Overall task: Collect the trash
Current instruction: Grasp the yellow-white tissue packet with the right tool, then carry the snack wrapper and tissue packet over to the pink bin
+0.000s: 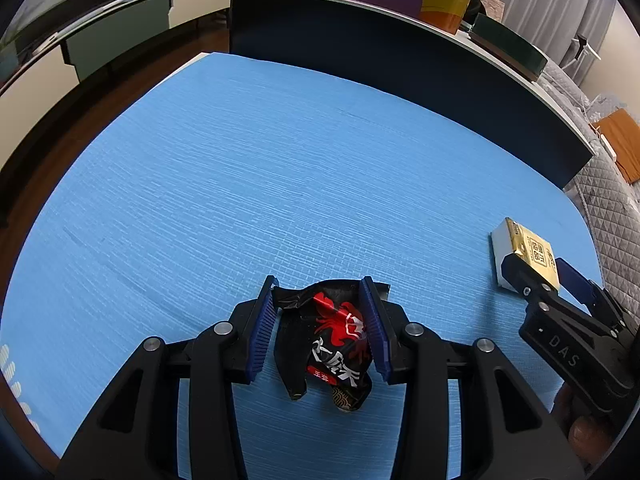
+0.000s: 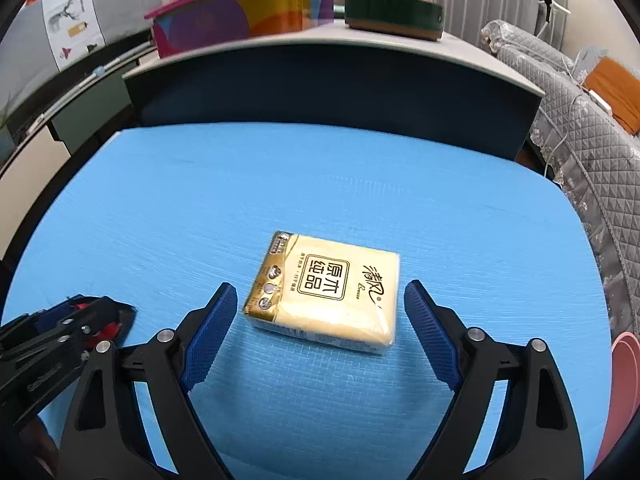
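Counter, blue-covered, is carrying everything you are working with. Your right tongs are standing wide open around the tissue pack, pads not touching it. Your left tongs are clamping the crumpled black wrapper, its lower end resting on the counter.

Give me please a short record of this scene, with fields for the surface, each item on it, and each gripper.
surface: blue mat
item 1: crumpled black and red wrapper
item 2: yellow tissue pack, lying flat
left gripper: closed on the wrapper, blue pads at both its sides
right gripper: open, one finger at each side of the tissue pack, not touching it
pink container: at the right edge of the right wrist view
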